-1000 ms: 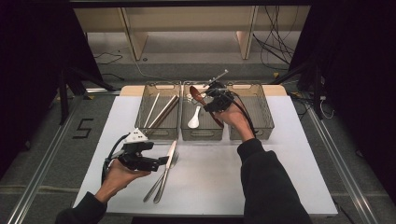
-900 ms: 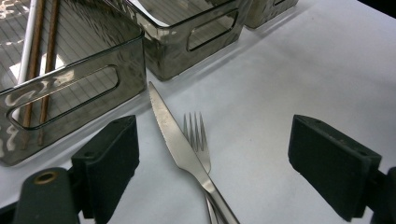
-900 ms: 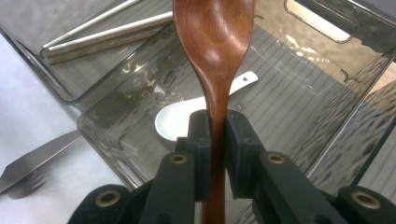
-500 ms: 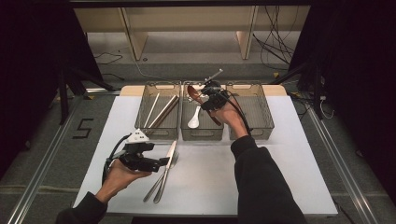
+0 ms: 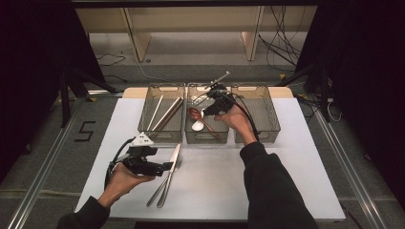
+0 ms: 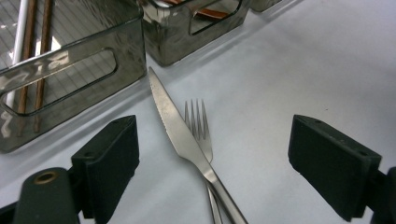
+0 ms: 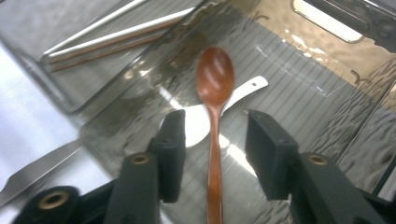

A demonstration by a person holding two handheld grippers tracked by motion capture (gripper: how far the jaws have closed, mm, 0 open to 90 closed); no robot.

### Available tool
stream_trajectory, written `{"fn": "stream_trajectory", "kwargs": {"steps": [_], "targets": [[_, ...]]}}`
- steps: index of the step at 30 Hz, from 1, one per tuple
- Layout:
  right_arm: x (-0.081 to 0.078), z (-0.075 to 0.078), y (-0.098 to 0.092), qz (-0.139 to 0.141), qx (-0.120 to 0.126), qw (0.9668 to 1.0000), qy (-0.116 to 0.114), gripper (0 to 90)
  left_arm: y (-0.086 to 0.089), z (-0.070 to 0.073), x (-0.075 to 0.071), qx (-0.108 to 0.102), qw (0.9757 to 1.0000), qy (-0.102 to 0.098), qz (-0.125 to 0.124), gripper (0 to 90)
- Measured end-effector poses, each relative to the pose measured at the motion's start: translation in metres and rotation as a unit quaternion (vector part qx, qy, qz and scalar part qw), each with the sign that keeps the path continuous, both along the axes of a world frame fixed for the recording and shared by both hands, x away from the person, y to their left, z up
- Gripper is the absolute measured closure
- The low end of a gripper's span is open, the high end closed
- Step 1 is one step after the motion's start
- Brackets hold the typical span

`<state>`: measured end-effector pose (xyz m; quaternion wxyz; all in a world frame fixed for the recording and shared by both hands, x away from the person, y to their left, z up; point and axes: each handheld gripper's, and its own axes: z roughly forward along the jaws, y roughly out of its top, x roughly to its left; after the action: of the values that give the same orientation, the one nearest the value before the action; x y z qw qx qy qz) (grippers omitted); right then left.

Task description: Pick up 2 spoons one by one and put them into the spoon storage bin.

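A brown wooden spoon lies in the middle bin, its bowl resting across a white spoon. My right gripper hovers over that bin. Its jaws have just been opening, and the wooden spoon runs between them with a gap on either side, over the white spoon. My left gripper is open wide low over the white table, where a steel knife lies crossed over a fork between its fingers, apart from both.
The left bin holds several chopsticks. The right bin stands beside the middle one. All three sit along the far edge of the white table. Dark cables and wooden legs lie beyond.
The wooden spoon, held up over the middle bin before, now lies in it on the white spoon. The right jaws have parted from it. The left hand has stayed put.
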<state>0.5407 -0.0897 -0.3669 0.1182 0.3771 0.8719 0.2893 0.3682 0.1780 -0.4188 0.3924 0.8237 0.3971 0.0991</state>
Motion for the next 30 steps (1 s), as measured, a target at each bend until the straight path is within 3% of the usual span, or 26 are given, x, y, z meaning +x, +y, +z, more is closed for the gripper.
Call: {"fn": "stream_trajectory", "kwargs": {"steps": [3,10,13,20,30], "targets": [[-0.011,0.005,-0.005,0.011,0.000,0.9999,-0.003,49.3,-0.002,-0.004,0.001,0.013,0.9997,0.022,0.000,16.1],[-0.047,0.011,-0.024,0.025,0.014,0.9994,-0.021,42.5,-0.007,-0.009,0.003,0.038,0.9981,0.049,0.003,16.1],[-0.062,0.009,-0.032,0.031,0.010,0.9991,-0.026,41.0,-0.009,-0.011,0.003,0.044,0.9974,0.057,0.004,16.2],[-0.097,0.001,-0.060,0.026,0.028,0.9988,-0.031,38.1,-0.013,-0.016,0.004,0.064,0.9949,0.078,0.005,16.4],[-0.129,-0.021,-0.089,0.013,0.038,0.9988,-0.029,37.3,-0.018,-0.023,0.006,0.093,0.9909,0.097,0.000,17.3]]}}
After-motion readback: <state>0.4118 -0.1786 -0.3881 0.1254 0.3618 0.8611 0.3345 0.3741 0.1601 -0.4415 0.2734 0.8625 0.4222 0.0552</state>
